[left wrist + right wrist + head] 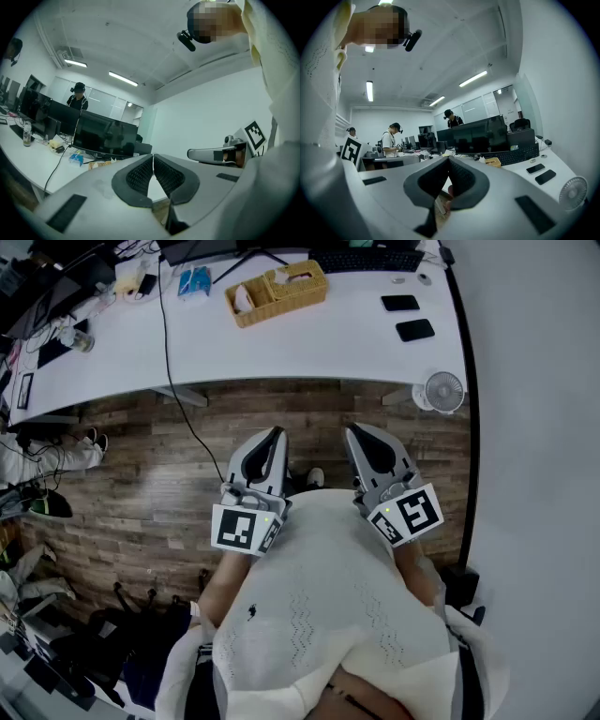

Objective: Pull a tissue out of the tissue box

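Note:
The tissue box [296, 278] stands in the right end of a wicker basket [251, 313] on the white desk [309, 343], far ahead of both grippers. I hold my left gripper [276, 434] and right gripper [351, 430] side by side close to my chest, above the wooden floor. Both are shut, pads touching, with nothing between them. In the left gripper view the shut left gripper [153, 157] points toward the desk, and the basket [101, 164] shows small beyond it. Past the shut right gripper [448, 160], the right gripper view shows the basket [492, 161].
Two dark phones [400, 303] [414, 330] lie at the desk's right end, with a small fan [443, 391] at its corner. A keyboard [366, 259], monitors [480, 133] and a blue packet [194, 280] sit at the back. A black cable [176, 390] hangs to the floor. People stand behind.

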